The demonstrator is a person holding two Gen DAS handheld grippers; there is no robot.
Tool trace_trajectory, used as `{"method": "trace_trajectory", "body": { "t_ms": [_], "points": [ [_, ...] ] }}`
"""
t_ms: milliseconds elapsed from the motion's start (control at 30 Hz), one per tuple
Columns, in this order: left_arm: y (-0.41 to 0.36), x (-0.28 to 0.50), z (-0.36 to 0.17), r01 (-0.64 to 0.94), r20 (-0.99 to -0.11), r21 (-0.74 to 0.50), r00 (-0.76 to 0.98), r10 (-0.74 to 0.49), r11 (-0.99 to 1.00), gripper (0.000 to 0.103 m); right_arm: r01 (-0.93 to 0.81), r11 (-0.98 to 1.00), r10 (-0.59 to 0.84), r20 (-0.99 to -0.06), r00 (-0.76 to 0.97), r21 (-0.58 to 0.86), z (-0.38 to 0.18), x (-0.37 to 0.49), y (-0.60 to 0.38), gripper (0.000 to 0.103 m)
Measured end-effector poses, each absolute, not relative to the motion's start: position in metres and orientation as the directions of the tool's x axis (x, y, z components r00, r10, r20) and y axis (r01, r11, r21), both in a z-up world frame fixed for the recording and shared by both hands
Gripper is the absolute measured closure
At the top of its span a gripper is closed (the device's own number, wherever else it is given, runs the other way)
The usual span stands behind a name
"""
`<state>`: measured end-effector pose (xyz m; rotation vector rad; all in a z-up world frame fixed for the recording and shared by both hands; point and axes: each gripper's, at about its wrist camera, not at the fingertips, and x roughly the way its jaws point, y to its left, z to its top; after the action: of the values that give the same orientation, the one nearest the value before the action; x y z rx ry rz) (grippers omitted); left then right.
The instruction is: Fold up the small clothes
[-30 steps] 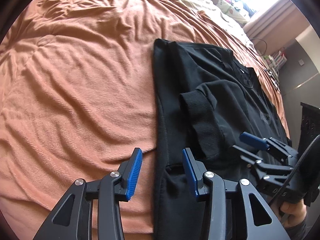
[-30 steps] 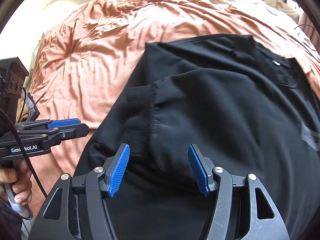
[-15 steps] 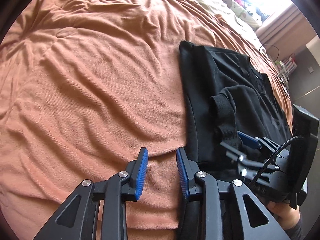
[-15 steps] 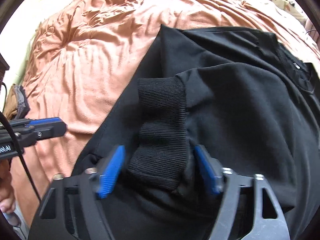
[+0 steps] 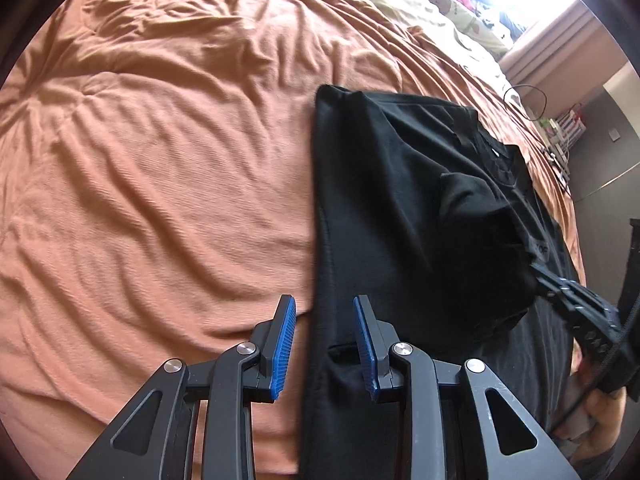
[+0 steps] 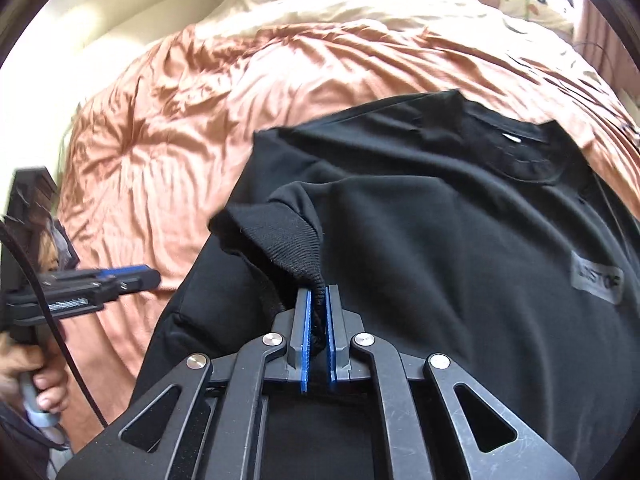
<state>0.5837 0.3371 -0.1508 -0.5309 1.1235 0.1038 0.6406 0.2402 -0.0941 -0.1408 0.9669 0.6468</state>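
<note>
While the right tool (image 6: 317, 300) pinches the sweatshirt (image 6: 460, 240) cuff (image 6: 288, 240), the left tool (image 5: 325, 344) (empty) gapes beside it.

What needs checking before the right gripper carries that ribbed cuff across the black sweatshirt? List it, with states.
1. Right gripper shut on the ribbed black sleeve cuff: ok.
2. Cuff lifted off the black sweatshirt body: ok.
3. Left gripper open, holding nothing: ok.
4. Left gripper over the sweatshirt's near side edge, ready to pin it: cannot tell.
5. Sweatshirt flat on the wrinkled orange blanket: ok.
6. Grip depth on the cuff: cannot tell.
</note>
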Motion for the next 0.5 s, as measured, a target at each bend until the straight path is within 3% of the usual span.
{"method": "trace_trajectory", "body": {
  "t_ms": [500],
  "points": [
    [0.31, 0.6, -0.156, -0.304, -0.878, -0.303, 0.458, -0.14, 0.903, 0.071, -0.365, 0.894, 0.428, -0.74, 0.519, 0.261, -0.047, 0.642, 0.063, 0.1]
  ]
}}
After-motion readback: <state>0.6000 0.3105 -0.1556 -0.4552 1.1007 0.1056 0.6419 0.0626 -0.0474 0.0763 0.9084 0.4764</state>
